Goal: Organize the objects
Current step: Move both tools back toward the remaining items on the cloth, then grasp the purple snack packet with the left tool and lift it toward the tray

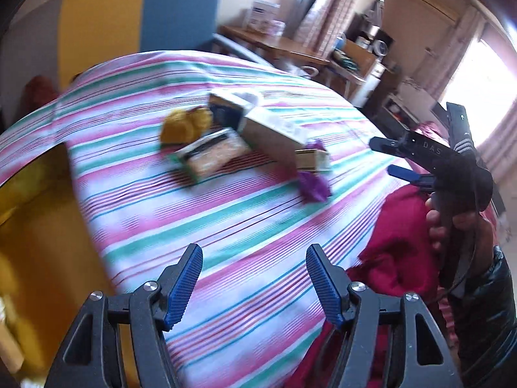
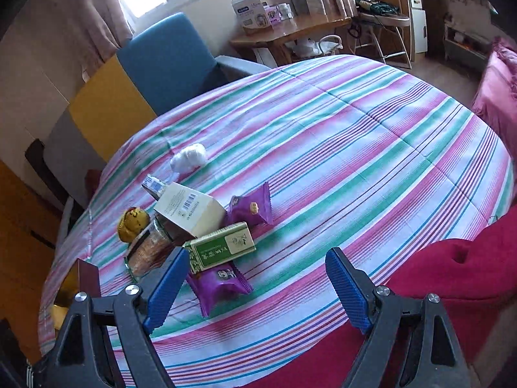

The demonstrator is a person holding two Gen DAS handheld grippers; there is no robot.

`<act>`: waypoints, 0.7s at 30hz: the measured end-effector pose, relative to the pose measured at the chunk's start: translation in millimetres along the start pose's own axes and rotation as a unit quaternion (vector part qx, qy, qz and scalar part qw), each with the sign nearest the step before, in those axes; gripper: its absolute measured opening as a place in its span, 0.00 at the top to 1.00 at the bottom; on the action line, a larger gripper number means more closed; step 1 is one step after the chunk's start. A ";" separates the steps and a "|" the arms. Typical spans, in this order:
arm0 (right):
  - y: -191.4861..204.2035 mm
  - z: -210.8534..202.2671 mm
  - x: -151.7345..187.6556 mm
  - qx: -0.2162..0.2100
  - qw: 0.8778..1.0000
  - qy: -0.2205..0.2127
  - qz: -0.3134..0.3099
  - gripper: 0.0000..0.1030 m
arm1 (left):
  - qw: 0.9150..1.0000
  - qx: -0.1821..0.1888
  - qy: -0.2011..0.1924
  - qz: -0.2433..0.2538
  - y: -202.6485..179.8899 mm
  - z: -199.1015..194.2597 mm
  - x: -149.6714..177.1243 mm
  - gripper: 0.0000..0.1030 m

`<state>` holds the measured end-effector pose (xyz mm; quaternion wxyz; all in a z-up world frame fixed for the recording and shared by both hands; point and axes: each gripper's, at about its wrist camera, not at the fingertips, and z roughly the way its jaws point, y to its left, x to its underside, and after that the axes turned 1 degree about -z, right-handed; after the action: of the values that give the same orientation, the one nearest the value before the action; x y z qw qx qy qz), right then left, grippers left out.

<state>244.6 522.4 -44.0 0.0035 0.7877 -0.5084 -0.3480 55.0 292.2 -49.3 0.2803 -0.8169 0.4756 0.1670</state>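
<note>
Striped bedding [image 2: 355, 148] in pink, green and white fills both views, spread over a bed in a lived-in room with curtained windows and a wooden desk [image 2: 290, 32] behind it. Only the right wrist view shows the desk's boxes sharply; the left wrist view is blurred throughout. A blue chair back [image 2: 164, 64] stands beyond the far edge of the bed, with a yellow panel [image 2: 106, 103] beside it. A red cloth [image 2: 452, 274] lies bunched at the near right corner of the bed, and the left wrist view shows it under the person's right hand [image 1: 452, 226].

The task's things sit in one loose cluster on the stripes, well ahead of both grippers. A cream carton [image 2: 190, 210] lies tilted on top of the heap, with a small blue and white box [image 2: 153, 186] at its far end. A green box [image 2: 223, 247] leans against it nearer the camera, resting across a purple snack packet [image 2: 219, 286]; a second purple packet [image 2: 252, 207] lies just beside the carton. A clear pack of biscuits [image 2: 145, 252] and a yellow wrapped item [image 2: 132, 223] lie on the left. A white wad [image 2: 189, 158], plain only in the right wrist view, sits apart farther back.

The left gripper [image 1: 253, 286] hovers over bare stripes, jaws apart and empty. The right gripper [image 2: 257, 289] is also spread wide with nothing gripped, its left finger [image 2: 168, 287] overlapping the green box in the picture.
</note>
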 end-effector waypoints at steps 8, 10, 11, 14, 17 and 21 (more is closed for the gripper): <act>-1.8 7.3 1.1 -0.057 0.998 0.017 0.005 0.16 | 0.998 0.042 0.033 0.037 -40.4 72.6 -36.2 0.35; -2.2 9.1 1.2 -0.068 0.997 0.021 0.007 0.16 | 0.997 0.041 0.043 0.049 -47.3 89.9 -44.3 0.34; -2.1 10.1 1.3 -0.074 0.997 0.023 0.008 0.16 | 0.996 0.042 0.049 0.055 -50.8 98.6 -48.2 0.34; -2.5 11.7 1.6 -0.084 0.996 0.027 0.009 0.16 | 0.995 0.041 0.065 0.071 -59.7 120.7 -57.4 0.34; -3.5 13.1 1.8 -0.093 0.995 0.030 0.012 0.16 | 0.993 0.037 0.075 0.079 -62.7 140.3 -64.2 0.34; -3.4 13.7 2.0 -0.099 0.995 0.031 0.012 0.16 | 0.993 0.039 0.087 0.069 -62.6 160.1 -70.2 0.34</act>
<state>240.2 527.3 -56.7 0.1014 0.7879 -0.4806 -0.3715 74.0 463.3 -118.8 0.2574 -0.7819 0.5597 0.0953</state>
